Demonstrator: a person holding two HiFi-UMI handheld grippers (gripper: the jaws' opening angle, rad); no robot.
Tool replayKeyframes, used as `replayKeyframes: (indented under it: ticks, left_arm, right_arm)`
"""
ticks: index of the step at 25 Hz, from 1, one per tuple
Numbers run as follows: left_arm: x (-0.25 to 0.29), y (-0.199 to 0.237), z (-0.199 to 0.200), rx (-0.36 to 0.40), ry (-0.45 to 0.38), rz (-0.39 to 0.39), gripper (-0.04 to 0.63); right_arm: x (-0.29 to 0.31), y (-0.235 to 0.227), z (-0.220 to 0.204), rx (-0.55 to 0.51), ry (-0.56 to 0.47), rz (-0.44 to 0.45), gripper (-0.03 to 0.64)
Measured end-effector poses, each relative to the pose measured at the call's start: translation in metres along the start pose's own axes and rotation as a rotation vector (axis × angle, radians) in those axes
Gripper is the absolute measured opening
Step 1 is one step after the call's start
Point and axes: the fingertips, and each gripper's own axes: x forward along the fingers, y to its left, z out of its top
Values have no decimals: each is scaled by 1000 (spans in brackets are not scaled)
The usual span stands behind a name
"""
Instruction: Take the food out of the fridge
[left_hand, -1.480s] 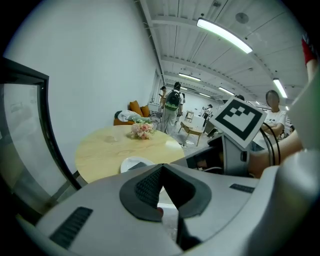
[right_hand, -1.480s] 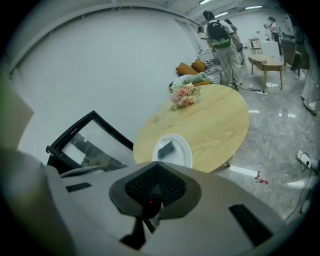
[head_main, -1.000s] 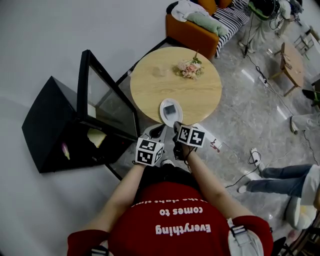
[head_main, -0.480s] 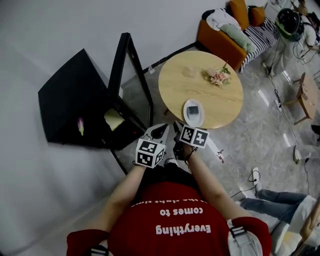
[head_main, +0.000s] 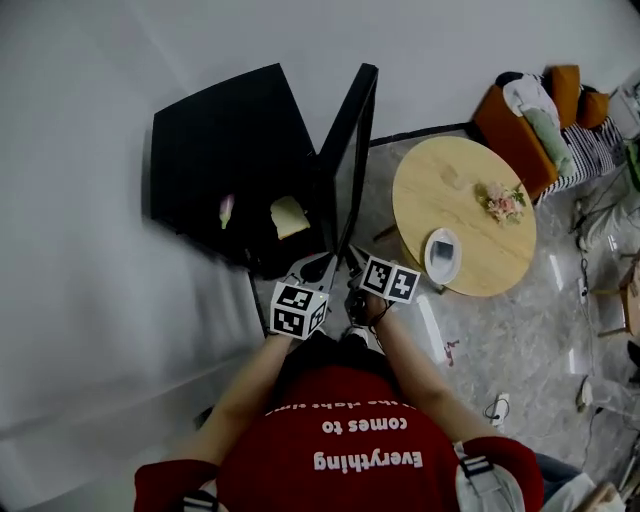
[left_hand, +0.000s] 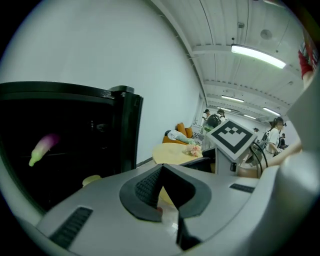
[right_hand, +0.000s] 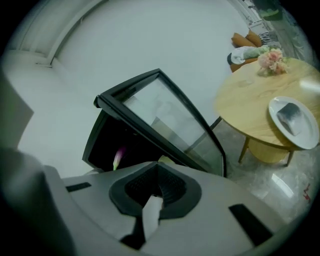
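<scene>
The black fridge (head_main: 230, 150) stands open on the floor, its glass door (head_main: 352, 150) swung out to the right. Inside it lie a pink-and-green vegetable (head_main: 226, 210) and a yellow food item (head_main: 289, 216). Both grippers are side by side in front of the fridge's opening, apart from the food. My left gripper (head_main: 322, 266) is shut and empty. My right gripper (head_main: 352, 262) is shut and empty too. The left gripper view shows the vegetable (left_hand: 44, 147) and the yellow item (left_hand: 91, 180) in the dark interior. In the right gripper view, the vegetable (right_hand: 118, 158) shows behind the door (right_hand: 165, 120).
A round wooden table (head_main: 470, 225) stands right of the fridge, with a white plate (head_main: 443, 255) and a small bunch of flowers (head_main: 502, 200) on it. An orange sofa (head_main: 520, 125) is beyond it. A white wall runs behind the fridge. Cables lie on the floor at right.
The whole view has swung from the table to the fridge. Both grippers have moved left with it and now point at the fridge's opening, still shut.
</scene>
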Motion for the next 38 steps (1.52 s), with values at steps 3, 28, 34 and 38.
replayKeyframes:
  ticks: [3,28,34,38]
  left_arm:
    - [-15,23,-3,-30,-14,56,6]
    - [-32,161,-87,-132,76,245,6]
    - [-9,188,-111,-152,132,247,6]
    - [1,196,-121,-138,163,243,6]
  right_arm:
    - [21,23,-11,-6,33,45,11]
    - [179,31,-99,440,196,114,152]
    - [214,4,-103,459,206,44,193]
    - [237,-10,-99,444,203,0,195]
